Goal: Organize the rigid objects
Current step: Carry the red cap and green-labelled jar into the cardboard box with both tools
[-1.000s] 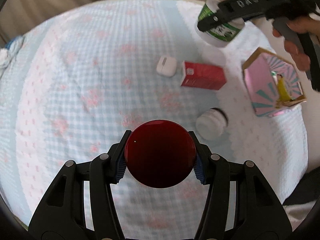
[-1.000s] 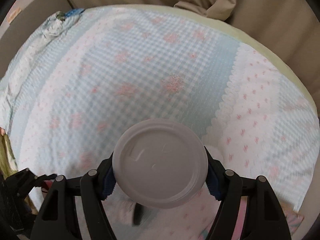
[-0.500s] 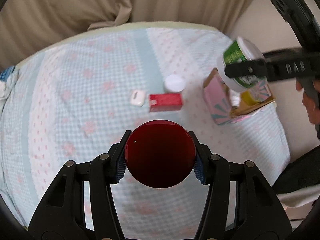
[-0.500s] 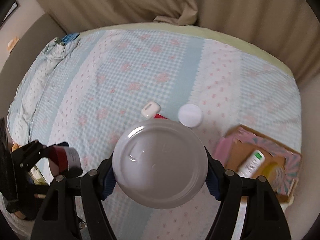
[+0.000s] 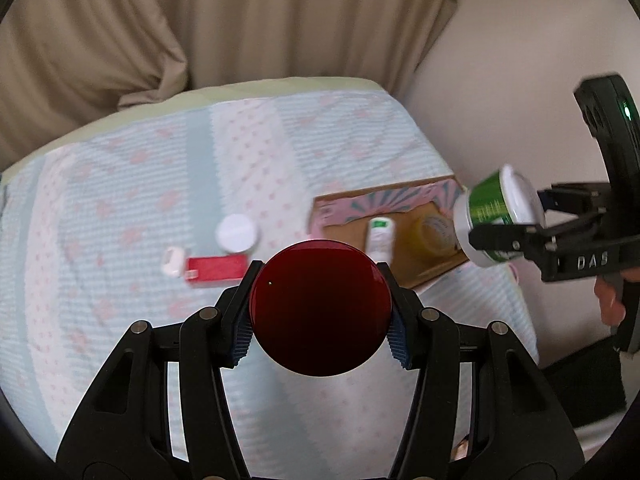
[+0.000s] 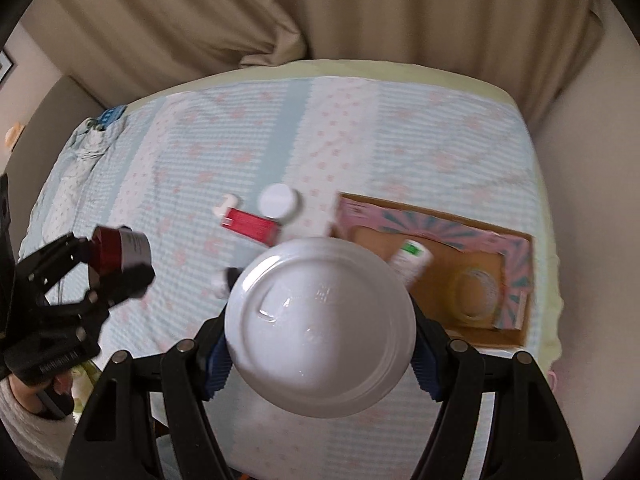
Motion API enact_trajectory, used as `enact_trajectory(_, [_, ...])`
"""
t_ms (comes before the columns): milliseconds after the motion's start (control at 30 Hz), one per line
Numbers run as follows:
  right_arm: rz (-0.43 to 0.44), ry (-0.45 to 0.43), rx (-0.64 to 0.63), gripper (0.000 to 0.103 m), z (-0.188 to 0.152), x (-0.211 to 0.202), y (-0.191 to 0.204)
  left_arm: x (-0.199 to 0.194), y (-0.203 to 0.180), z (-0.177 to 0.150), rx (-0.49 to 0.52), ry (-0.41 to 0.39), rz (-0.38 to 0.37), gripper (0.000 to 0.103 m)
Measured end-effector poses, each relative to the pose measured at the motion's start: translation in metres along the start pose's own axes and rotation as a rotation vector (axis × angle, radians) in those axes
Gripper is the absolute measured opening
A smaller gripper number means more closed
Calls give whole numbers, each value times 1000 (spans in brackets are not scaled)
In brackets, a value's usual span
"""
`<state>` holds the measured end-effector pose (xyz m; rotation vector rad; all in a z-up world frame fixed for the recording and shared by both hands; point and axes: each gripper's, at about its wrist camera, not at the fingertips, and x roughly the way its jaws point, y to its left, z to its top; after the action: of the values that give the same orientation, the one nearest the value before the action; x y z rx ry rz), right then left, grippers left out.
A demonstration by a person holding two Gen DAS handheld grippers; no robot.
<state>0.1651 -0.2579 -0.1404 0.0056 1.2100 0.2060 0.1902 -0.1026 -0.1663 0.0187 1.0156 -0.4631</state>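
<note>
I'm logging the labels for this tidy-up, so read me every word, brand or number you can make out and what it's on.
"DAS": white letters on the side of the right gripper, seen from the left wrist view.
Print on the green and white tub: too blurred to read.
Label on the red-capped jar: too blurred.
Red box and white and green tube: print too small to read.

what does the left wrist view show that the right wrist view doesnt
Only the left wrist view shows the green label on the white tub in the right tongs. Only the right wrist view shows the label on the red-capped jar in the left tongs, plus a small item partly hidden behind the tub. Both show the red box, round white lid, earbud case and cardboard box.
</note>
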Motion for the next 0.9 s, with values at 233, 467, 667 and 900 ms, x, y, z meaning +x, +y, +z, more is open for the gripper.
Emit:
enact_trajectory(233, [-18, 34, 67, 69, -20, 12, -98, 68, -51, 21, -25, 57, -18, 51])
enact_trajectory(467, [-17, 75, 125, 69, -31, 53, -158, 150, -71, 38, -35, 151, -13, 51])
enact_trajectory(667, [-9, 100, 123, 69, -37, 96, -176, 217, -75, 48, -9, 234, 11, 51])
enact_trajectory(900, [1, 72, 42, 69, -41, 138, -165, 271, -73, 42, 42, 303, 47, 51])
